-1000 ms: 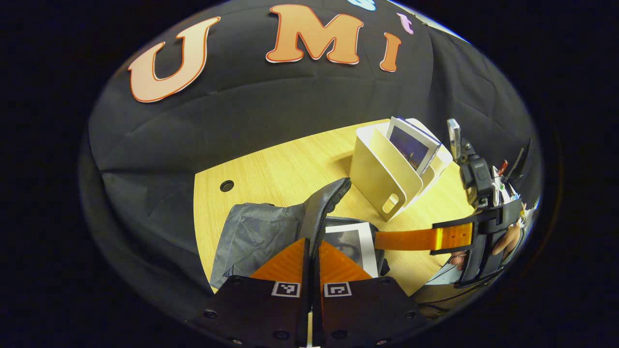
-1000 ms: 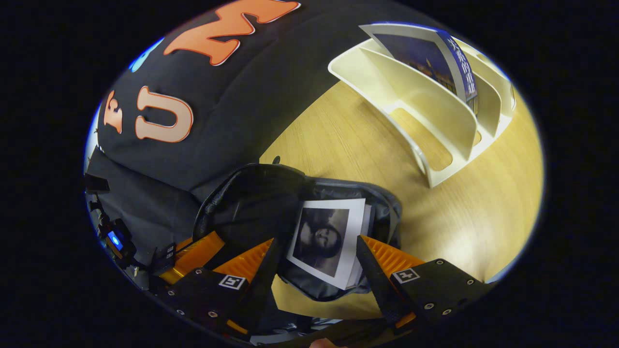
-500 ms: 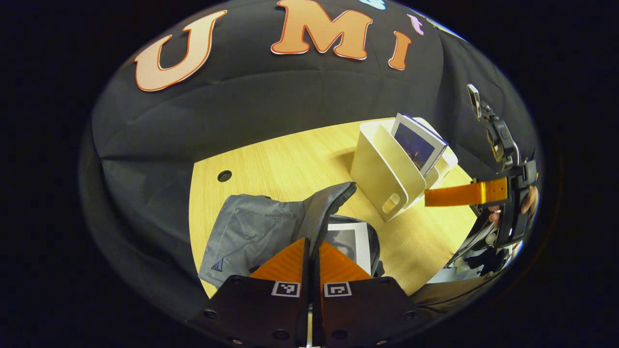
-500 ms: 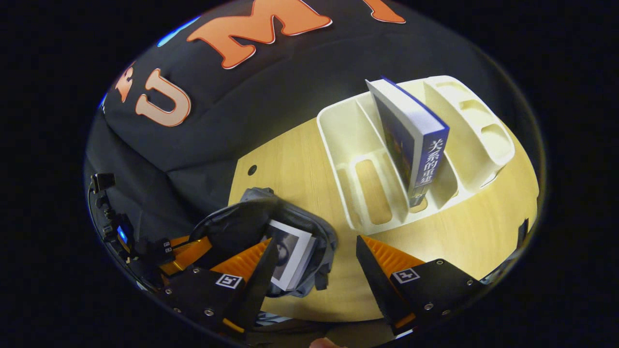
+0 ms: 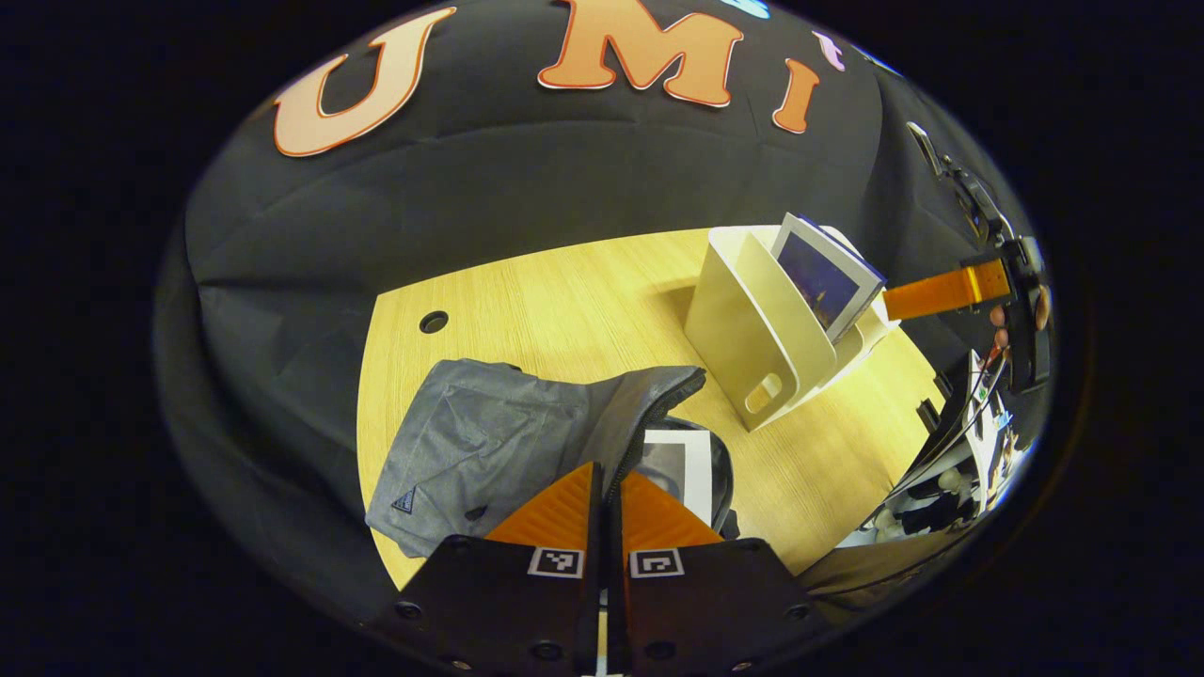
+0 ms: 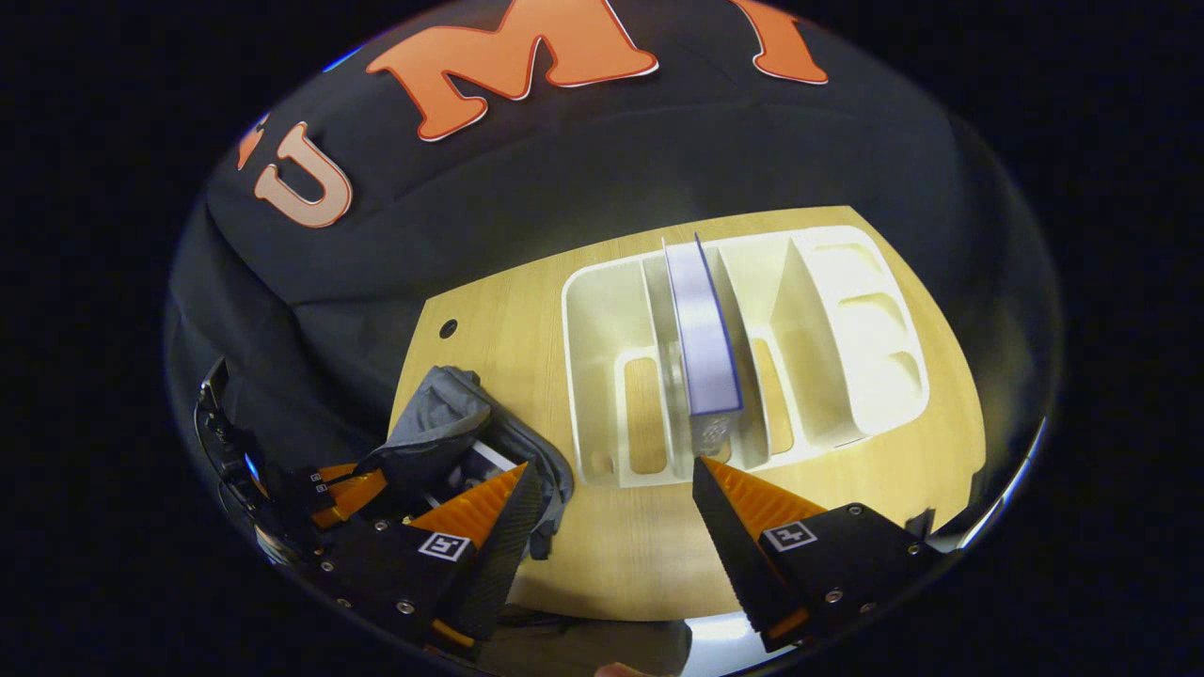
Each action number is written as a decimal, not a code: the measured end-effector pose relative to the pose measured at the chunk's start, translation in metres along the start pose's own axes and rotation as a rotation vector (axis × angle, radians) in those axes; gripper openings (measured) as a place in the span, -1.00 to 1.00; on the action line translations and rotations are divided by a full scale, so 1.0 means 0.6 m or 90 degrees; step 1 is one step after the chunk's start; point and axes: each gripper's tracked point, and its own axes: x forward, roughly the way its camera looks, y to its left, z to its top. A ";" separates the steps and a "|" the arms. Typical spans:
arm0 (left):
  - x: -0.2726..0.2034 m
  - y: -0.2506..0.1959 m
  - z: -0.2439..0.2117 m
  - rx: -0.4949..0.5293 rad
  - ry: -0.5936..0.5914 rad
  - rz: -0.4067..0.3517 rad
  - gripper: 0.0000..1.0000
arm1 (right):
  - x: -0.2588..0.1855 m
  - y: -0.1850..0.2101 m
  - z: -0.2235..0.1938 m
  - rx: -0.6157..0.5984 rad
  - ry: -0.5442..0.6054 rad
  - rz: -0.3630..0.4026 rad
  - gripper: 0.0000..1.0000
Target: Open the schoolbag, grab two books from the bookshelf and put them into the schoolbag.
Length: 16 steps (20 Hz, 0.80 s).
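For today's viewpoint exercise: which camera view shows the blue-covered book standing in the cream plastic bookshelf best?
The left gripper view: the blue-covered book shows its front cover, leaning in the cream plastic bookshelf. The right gripper view looks down on it, showing mostly its pale page edge and its slot.

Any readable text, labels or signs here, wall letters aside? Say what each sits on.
None legible.
Shelved book: cover print blurred.
Schoolbag: small triangular patch, too small to read.
Bagged book: picture cover, no words seen.
Left hand-held gripper, right hand-held gripper: square coded markers, no words.
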 end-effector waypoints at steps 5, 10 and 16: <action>0.007 -0.004 -0.006 -0.031 0.005 0.016 -0.92 | -0.010 -0.043 0.084 -0.040 -0.007 -0.043 0.94; 0.009 -0.009 -0.012 -0.049 0.007 0.042 -0.93 | 0.012 -0.066 0.132 -0.091 0.014 -0.051 0.92; 0.009 -0.008 -0.015 -0.066 0.019 0.084 -0.92 | 0.093 -0.080 0.141 -0.119 0.074 -0.049 0.86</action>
